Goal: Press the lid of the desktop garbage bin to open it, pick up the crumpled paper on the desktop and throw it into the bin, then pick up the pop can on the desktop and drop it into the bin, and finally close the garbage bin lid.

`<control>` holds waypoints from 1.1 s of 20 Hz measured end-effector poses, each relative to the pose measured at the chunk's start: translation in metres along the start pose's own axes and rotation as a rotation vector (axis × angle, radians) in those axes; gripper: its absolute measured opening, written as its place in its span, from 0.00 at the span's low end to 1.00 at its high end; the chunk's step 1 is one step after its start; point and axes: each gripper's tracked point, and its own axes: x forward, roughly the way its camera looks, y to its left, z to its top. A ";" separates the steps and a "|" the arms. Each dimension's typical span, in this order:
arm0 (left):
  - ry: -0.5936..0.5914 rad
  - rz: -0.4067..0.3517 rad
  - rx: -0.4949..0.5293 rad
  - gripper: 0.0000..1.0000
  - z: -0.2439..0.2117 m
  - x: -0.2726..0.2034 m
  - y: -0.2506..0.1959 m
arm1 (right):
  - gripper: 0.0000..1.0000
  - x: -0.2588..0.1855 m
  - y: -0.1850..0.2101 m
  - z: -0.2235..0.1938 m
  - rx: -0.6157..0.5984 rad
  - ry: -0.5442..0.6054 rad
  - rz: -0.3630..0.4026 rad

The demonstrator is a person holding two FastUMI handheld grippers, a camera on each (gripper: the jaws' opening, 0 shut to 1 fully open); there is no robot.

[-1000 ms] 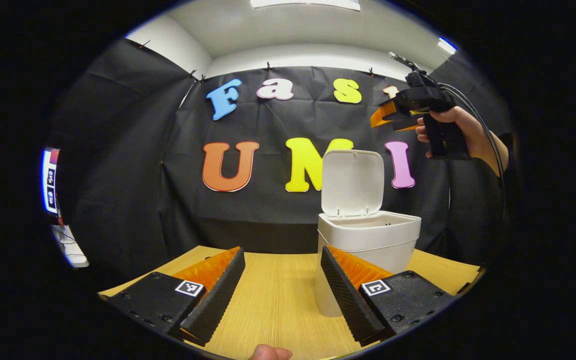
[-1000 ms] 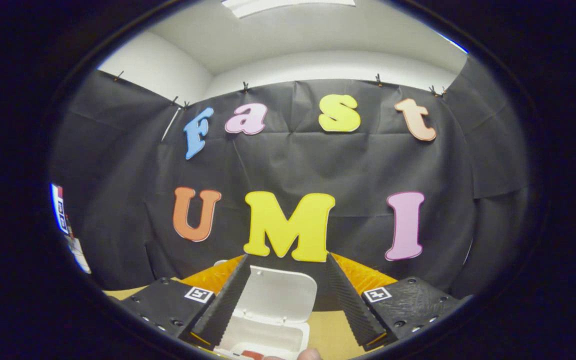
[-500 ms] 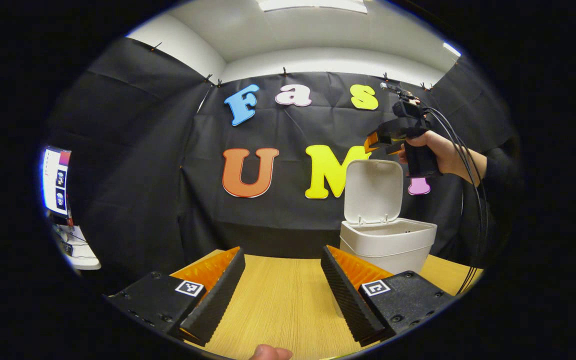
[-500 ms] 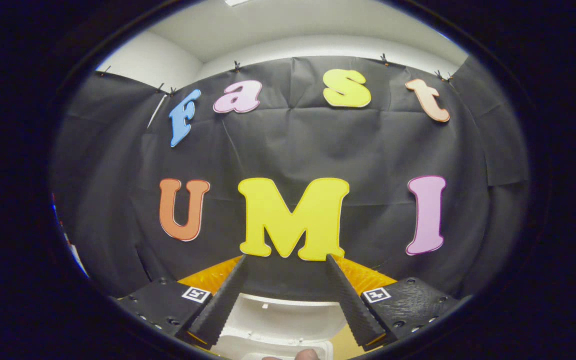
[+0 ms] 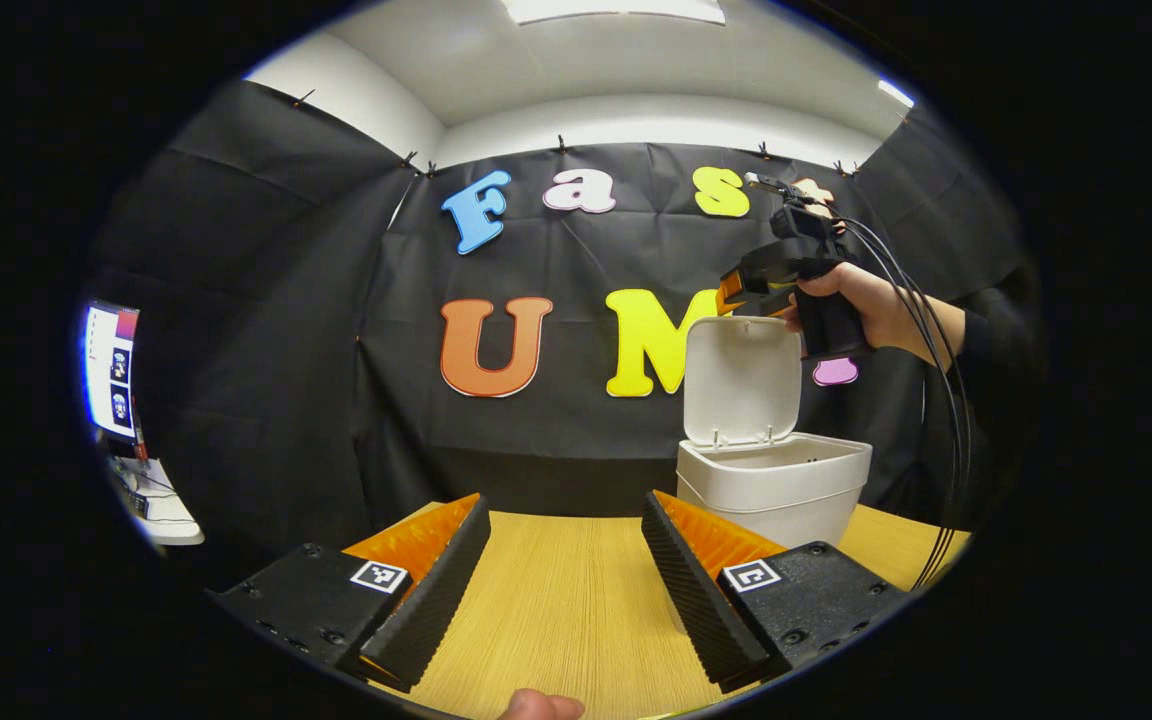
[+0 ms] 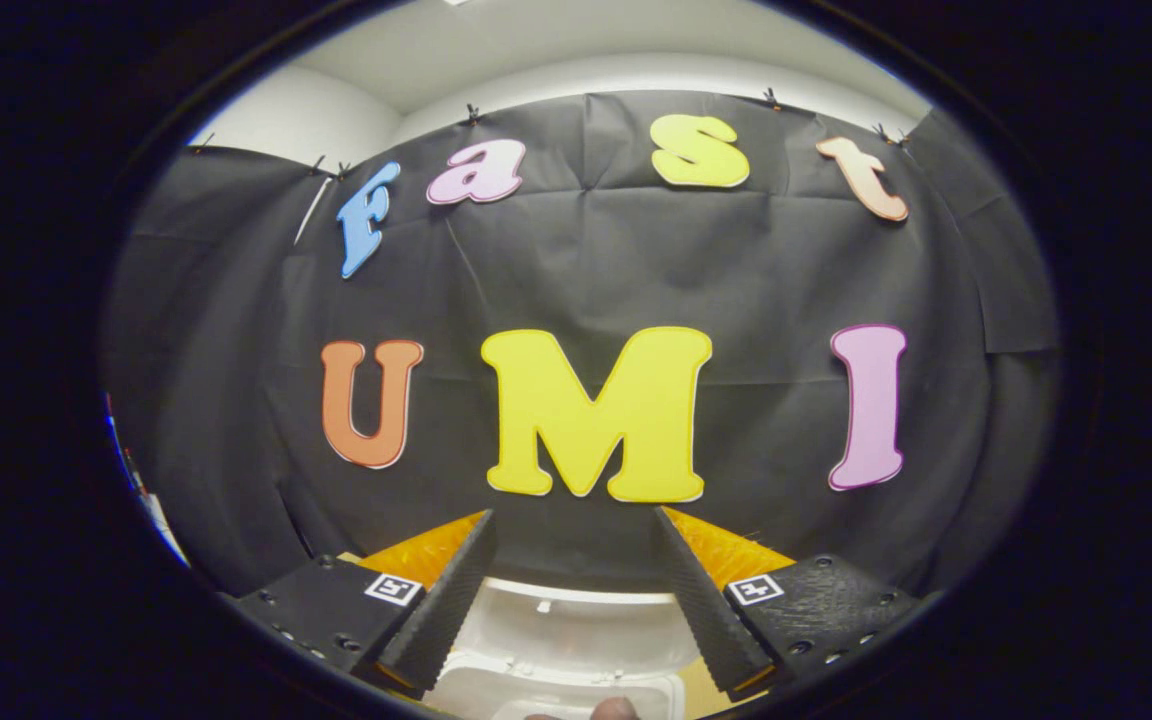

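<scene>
The lid (image 5: 742,380) stands upright on its hinge at the back rim of the bin (image 5: 774,490), inner face turned toward me, so the bin's mouth is open. The bin sits on the tabletop (image 5: 556,610), off to the right of my left tool (image 5: 564,580) and a little beyond its tips. In the left gripper view I see no paper and no can on the stretch of tabletop ahead of me, and I cannot see down into the bin from here, so I cannot tell what it holds.

What the coming move turns on is where my right tool (image 5: 736,293) sits against the lid: it is at the lid's top edge, high above the bin, with the fingers pointing out past that edge toward the wall. In the right gripper view the lid (image 6: 576,630) lies directly below and between that tool's fingers, its top edge crossing my view from side to side, the hinge end nearest the camera. My right tool (image 6: 576,590) is therefore much the nearer one to the lid; the left is low and well apart from it.

Both tools have their fingers spread wide with nothing between them. I judge the lid would swing forward and down if pushed from behind its top edge.
</scene>
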 end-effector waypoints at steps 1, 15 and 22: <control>-0.003 0.002 0.004 0.98 0.001 0.000 0.000 | 0.95 -0.001 0.001 -0.005 0.004 0.013 0.005; -0.029 -0.051 0.004 0.98 0.007 -0.003 -0.037 | 0.95 -0.098 0.011 -0.084 0.042 0.180 0.128; -0.029 -0.082 -0.003 0.98 0.007 -0.009 -0.055 | 0.96 -0.131 0.010 -0.153 0.042 0.227 0.151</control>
